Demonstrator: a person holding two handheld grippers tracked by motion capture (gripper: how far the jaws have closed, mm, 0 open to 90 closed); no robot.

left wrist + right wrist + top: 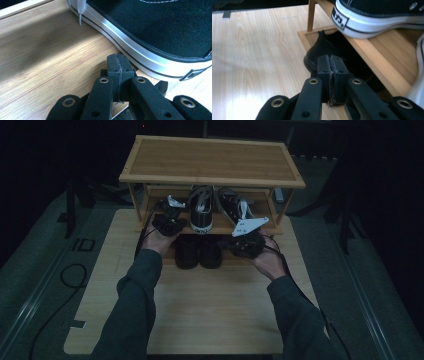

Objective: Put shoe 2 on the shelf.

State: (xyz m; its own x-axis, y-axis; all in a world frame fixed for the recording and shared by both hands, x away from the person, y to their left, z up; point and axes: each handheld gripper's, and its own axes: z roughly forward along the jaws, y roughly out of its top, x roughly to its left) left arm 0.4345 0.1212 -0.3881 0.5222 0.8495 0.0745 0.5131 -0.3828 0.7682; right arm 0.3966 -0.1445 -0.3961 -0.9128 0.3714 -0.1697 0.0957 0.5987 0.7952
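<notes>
A wooden shoe rack (210,160) stands at the far side of the table. Two black sneakers with white soles (201,212) (231,205) sit on its middle shelf, heels toward me. A pair of black shoes (197,252) stands on the bottom level. My left gripper (171,217) (119,62) is shut and empty, its tips on the middle shelf just beside the left sneaker's white sole (130,47). My right gripper (241,244) (331,63) is also shut and empty, low at the rack's front, pointing at a black shoe (320,51) under the shelf edge.
The light wooden table (210,310) stretches between me and the rack. The rack's front post (311,15) and a sneaker heel (362,21) overhang the right gripper's side. Cables (70,275) trail over the grey floor to the left.
</notes>
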